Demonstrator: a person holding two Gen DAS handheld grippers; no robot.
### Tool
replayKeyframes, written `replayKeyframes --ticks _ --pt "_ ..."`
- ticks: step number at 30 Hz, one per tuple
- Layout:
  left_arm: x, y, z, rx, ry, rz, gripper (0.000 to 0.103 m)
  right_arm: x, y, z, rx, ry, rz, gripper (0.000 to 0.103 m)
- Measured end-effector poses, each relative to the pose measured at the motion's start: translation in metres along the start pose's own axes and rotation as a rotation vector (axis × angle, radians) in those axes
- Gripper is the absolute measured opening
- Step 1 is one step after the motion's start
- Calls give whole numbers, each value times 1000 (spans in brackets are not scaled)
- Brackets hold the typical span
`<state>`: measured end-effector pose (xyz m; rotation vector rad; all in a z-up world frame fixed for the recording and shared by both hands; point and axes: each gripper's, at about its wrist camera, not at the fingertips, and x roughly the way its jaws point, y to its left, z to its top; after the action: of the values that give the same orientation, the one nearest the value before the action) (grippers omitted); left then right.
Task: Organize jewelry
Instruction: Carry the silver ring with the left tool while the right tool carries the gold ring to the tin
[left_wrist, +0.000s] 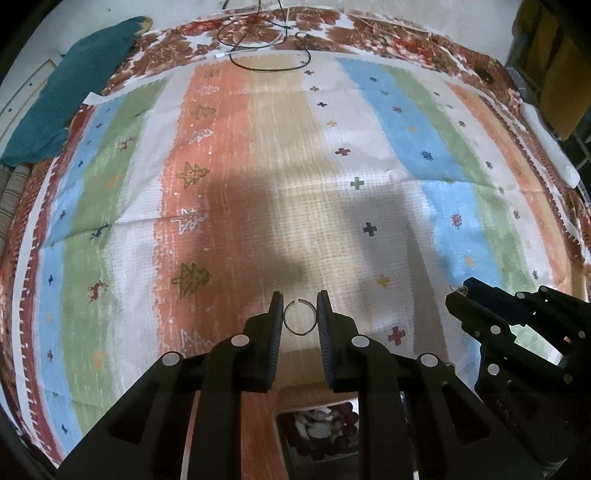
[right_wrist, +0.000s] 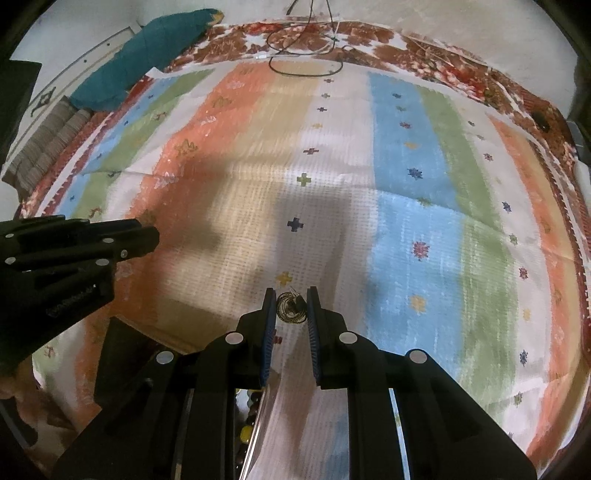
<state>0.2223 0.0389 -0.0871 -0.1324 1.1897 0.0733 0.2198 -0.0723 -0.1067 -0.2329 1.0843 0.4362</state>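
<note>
In the left wrist view my left gripper (left_wrist: 300, 308) is shut on a thin open metal hoop (left_wrist: 300, 316), pinched between its two pads above the striped cloth (left_wrist: 229, 177). My right gripper (right_wrist: 291, 304) is shut on a small round wire-work earring (right_wrist: 291, 309) with a dark centre. From the left wrist camera the right gripper (left_wrist: 456, 295) enters at the right edge, a bit of wire showing at its tip. The left gripper (right_wrist: 147, 236) reaches in from the left in the right wrist view. A clear box of red and white beads (left_wrist: 321, 428) lies below my left fingers.
A teal cloth (left_wrist: 62, 99) lies bunched at the far left corner. Black and white cables (left_wrist: 266, 48) loop at the far edge of the cloth. A brown floral cover (left_wrist: 388, 33) shows beyond the striped cloth. A clear box edge (right_wrist: 258, 424) sits under the right gripper.
</note>
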Motion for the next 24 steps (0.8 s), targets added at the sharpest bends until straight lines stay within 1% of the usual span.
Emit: replayKeyframes --ticks 6,16,24 --pt "-14 -4 -9 -3 -24 -16 18 -17 6 -7 -11 -37 8 17" --pt "-42 -6 -28 -1 -75 -20 18 -31 5 -15 -4 -66 18 17" --pt "-55 -9 -41 4 -97 -26 18 -39 7 -24 -8 -82 19 17"
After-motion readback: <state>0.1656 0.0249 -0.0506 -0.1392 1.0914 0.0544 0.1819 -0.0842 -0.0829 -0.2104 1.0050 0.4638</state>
